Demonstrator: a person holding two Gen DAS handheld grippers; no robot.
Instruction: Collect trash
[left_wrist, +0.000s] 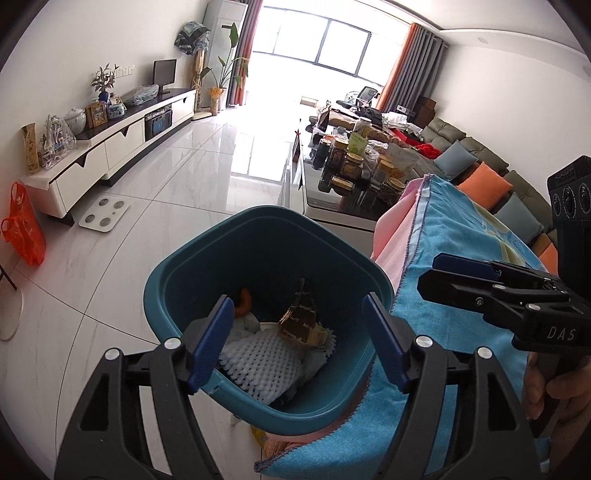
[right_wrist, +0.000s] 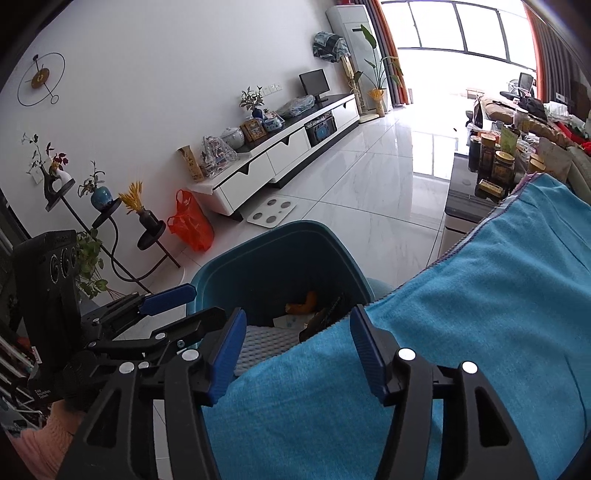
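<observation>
A teal trash bin stands on the floor beside a blue-towel-covered surface. Inside lie white foam netting, a gold wrapper and an orange peel piece. My left gripper is open and empty, right above the bin's mouth. My right gripper is open and empty over the towel's edge, next to the bin. The right gripper also shows in the left wrist view, and the left gripper in the right wrist view. Part of the bin's contents is hidden by the towel in the right wrist view.
A glass coffee table crowded with jars stands beyond the bin. A white TV cabinet runs along the left wall, with a bathroom scale and an orange plastic bag on the floor. A sofa with cushions is at right.
</observation>
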